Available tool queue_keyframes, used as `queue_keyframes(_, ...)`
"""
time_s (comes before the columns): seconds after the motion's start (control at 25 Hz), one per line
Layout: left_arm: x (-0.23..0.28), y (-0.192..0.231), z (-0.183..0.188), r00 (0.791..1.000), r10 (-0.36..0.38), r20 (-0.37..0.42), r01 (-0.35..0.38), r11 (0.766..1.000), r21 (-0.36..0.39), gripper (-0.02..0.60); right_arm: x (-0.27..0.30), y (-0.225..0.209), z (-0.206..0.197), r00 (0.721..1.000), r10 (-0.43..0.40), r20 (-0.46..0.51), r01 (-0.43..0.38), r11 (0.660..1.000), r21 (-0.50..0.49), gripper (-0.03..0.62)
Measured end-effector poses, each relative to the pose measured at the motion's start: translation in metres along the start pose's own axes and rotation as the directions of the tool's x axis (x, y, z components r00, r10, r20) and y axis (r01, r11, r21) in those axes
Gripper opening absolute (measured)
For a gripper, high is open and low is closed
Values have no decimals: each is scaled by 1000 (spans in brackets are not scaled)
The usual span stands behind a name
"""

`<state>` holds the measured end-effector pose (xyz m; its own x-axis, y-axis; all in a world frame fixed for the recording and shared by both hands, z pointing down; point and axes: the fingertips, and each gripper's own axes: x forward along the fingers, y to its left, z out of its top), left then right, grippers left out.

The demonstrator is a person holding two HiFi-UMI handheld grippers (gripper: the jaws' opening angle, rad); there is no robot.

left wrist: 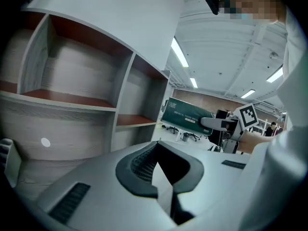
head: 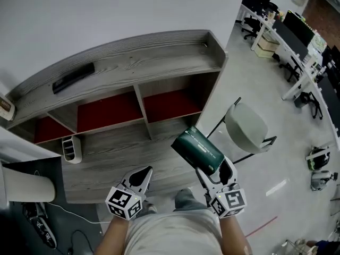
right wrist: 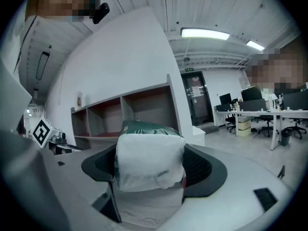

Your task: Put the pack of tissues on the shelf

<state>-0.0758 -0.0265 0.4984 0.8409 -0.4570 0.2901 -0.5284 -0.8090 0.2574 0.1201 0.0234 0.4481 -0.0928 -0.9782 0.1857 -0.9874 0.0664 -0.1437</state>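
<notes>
The right tongs [head: 215, 169] clamp the dark green pack of tissues [head: 197, 150] in the air over the desk [head: 117, 147], short of the shelf [head: 133, 68], its pale end hiding the jaw tips in the right gripper view. The left tongs [head: 142, 175] hang closed and empty beside them; the pack's print is too blurred to read.

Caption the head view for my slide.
Right hand-held gripper holds a green tissue pack near the shelf; left hand-held gripper shut, empty.
</notes>
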Motion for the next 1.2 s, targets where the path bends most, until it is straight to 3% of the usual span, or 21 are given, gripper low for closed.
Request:
queue_keyframes(0.28, 51, 7, 24, 988, 154, 4, -154, 988, -31, 14, 66, -40, 13, 983, 182, -34, -182, 983, -1, 426)
queue_keyframes(0.6, 58, 24, 33, 944, 331, 14, -329, 941, -74, 14, 129, -45, 20, 939, 337, -69, -340, 940, -35, 425)
queue_keyframes(0.8, 48, 36, 35, 925, 381, 19, -377, 921, -100, 14, 157, -32, 24, 923, 373, -96, -381, 921, -87, 425)
queue_keyframes(1.2, 36, 70, 44, 919, 394, 35, -387, 915, -116, 14, 205, -14, 13, 913, 360, -193, -396, 896, -200, 425)
